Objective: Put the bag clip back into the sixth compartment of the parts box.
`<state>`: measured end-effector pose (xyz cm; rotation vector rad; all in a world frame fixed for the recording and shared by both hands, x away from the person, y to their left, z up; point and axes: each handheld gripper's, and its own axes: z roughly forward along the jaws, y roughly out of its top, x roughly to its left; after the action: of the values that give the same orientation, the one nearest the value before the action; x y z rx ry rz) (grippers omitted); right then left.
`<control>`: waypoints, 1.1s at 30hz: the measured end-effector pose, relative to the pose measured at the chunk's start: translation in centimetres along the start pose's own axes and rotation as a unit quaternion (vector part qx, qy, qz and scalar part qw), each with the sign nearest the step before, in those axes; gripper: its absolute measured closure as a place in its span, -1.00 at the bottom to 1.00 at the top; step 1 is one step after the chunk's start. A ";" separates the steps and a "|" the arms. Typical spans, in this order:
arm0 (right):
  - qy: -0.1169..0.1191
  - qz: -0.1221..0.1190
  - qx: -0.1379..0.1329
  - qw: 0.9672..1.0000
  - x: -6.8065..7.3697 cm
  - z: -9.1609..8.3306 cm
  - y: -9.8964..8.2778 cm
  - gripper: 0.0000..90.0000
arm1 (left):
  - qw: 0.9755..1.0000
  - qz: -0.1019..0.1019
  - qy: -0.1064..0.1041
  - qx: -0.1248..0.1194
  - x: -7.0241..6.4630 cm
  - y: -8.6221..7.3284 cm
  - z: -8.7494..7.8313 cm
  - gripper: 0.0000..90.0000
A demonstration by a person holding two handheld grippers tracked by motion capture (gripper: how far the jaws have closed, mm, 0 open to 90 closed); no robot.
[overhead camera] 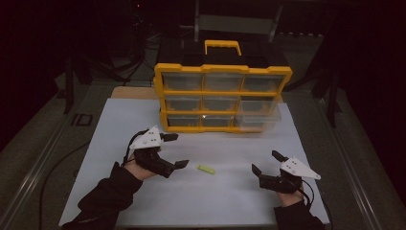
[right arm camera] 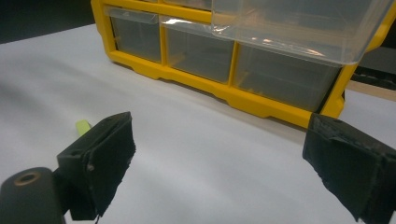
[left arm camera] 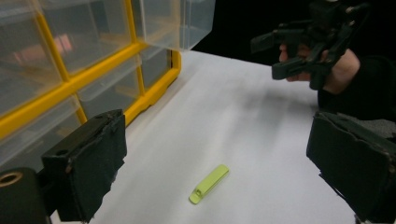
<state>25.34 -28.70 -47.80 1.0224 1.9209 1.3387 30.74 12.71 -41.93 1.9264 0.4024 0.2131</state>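
Note:
A small yellow-green plastic piece (overhead camera: 206, 169) lies flat on the white table top (overhead camera: 143, 120), between the two hands. My left gripper (overhead camera: 178, 150) hovers just left of it, jaws wide apart and empty; in the left gripper view the piece (left arm camera: 208, 184) lies on the table ahead, between and below the two pads of my left gripper (left arm camera: 219, 135). My right gripper (overhead camera: 265, 161) stands open and empty to the right of the piece. In the right gripper view the piece (right arm camera: 82, 127) peeks out behind the left pad of my right gripper (right arm camera: 219, 140).
A yellow organizer (overhead camera: 222, 98) with clear drawers and a black top with a yellow handle stands at the back of the table. Its middle right drawer (overhead camera: 261, 108) is pulled out towards me. Dark floor lies beyond the table's edges.

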 end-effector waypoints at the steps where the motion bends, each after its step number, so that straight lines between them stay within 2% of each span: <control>1: 0.000 0.001 0.000 1.000 0.0 0.0 0.0 -0.81 | 1.000 0.003 0.001 0.004 0.1 -0.1 0.4 -0.75; 4: 0.000 0.001 0.000 1.000 -0.1 0.0 0.0 -0.81 | 1.000 0.002 -0.005 0.008 0.3 -0.5 1.7 -0.61; 10: 0.001 0.001 0.000 1.000 -0.1 0.0 0.0 -0.81 | 1.000 0.001 -0.022 0.021 0.7 -1.4 3.9 -0.16; 13: 0.001 0.000 0.001 1.000 -0.1 0.0 -0.1 -0.81 | 0.999 -0.004 -0.021 0.031 0.8 -1.7 4.9 0.01; 17: 0.001 0.000 0.001 1.000 -0.1 0.0 -0.1 -0.81 | 0.998 -0.020 -0.006 0.052 1.0 -2.1 6.2 0.16; 24: 0.004 -0.003 0.002 1.000 0.0 0.0 -0.1 -0.81 | 0.996 -0.023 0.008 0.082 1.5 -3.1 7.8 0.61; 30: 0.005 -0.001 0.002 1.000 -0.1 0.0 -0.1 -0.81 | 0.994 -0.019 0.017 0.107 1.7 -3.6 8.8 0.89; 31: 0.005 -0.003 0.002 1.000 -0.1 0.0 -0.1 -0.81 | 0.993 -0.016 0.021 0.118 1.7 -3.9 9.4 0.96; 33: 0.005 -0.004 0.002 1.000 -0.1 0.0 -0.1 -0.81 | 0.992 -0.015 0.024 0.124 1.7 -4.0 9.6 1.00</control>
<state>25.34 -28.77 -47.89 1.0111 1.9347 1.3383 34.82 6.45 -49.31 2.1597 0.5091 0.1966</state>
